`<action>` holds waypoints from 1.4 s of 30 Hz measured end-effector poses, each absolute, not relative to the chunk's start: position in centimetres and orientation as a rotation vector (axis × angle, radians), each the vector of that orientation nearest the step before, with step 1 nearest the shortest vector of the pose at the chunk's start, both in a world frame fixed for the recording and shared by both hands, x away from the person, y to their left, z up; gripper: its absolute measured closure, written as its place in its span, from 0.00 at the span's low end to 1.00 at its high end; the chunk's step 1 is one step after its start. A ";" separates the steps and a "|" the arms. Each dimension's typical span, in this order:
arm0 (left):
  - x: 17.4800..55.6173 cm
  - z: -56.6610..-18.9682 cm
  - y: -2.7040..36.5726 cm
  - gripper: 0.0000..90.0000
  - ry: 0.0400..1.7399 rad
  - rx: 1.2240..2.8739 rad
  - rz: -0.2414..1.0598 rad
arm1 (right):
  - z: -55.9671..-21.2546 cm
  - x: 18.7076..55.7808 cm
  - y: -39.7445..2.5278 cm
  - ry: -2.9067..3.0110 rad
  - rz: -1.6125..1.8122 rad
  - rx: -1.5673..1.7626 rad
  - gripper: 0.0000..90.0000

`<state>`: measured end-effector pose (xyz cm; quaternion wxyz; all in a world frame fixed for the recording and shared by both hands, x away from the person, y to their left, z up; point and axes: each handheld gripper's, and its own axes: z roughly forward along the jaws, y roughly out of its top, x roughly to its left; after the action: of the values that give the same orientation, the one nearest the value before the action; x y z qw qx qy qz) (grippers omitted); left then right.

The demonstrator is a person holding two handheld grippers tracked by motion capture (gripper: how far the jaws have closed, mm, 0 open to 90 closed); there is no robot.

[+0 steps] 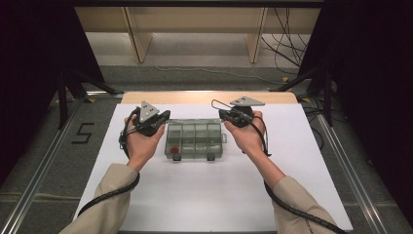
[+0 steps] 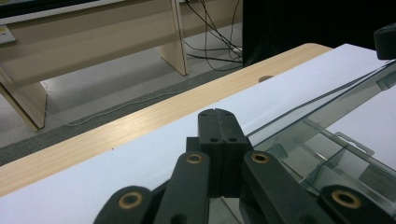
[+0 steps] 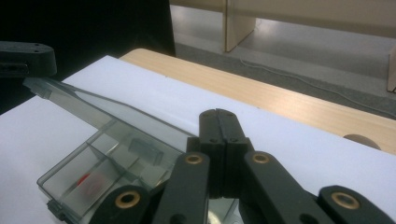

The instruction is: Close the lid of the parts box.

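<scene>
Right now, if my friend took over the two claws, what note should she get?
Left claw: jaws pressed shut, nothing held, at the left end of the clear grey plastic compartment box.
Right claw: jaws shut too, nothing held, at the box's right end.
The box lies in the middle of the white table sheet, lid apparently closed, with a small red round piece in its front-left compartment.
Done: both claws are brought up to the box ends.
Left: probably gripping or opening the box; nothing is grasped yet.
</scene>
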<state>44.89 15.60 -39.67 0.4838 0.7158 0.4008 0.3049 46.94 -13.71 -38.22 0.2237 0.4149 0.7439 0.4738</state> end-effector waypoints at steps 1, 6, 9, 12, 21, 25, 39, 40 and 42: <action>44.8 -39.7 15.6 1.00 0.974 1.745 0.741 | -38.2 46.9 -13.7 2.062 1.309 1.157 1.00; 44.5 -39.6 15.7 1.00 0.973 1.755 0.734 | -38.3 46.7 -13.6 2.089 1.294 1.140 1.00; 44.4 -39.6 15.8 1.00 0.970 1.769 0.731 | -38.3 46.7 -13.6 2.095 1.290 1.150 1.00; 44.2 -39.6 15.9 1.00 0.977 1.768 0.725 | -38.4 46.6 -13.6 2.100 1.284 1.143 1.00; 44.1 -39.6 15.8 1.00 0.994 1.794 0.702 | -38.6 46.3 -13.9 2.118 1.275 1.171 1.00; 44.1 -39.6 15.8 1.00 1.003 1.804 0.691 | -38.7 46.2 -14.0 2.114 1.272 1.173 1.00; 43.7 -39.7 16.0 1.00 1.014 1.828 0.660 | -39.1 45.8 -14.2 2.135 1.259 1.166 1.00; 43.7 -39.6 16.0 1.00 1.014 1.831 0.658 | -39.1 45.7 -14.2 2.134 1.264 1.179 1.00; 43.6 -39.6 16.0 1.00 1.018 1.831 0.656 | -39.2 45.7 -14.2 2.133 1.267 1.176 1.00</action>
<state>43.58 15.96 -39.63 0.4556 0.7425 0.4127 0.2660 45.72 -14.21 -39.20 0.1967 0.4199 0.7618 0.4524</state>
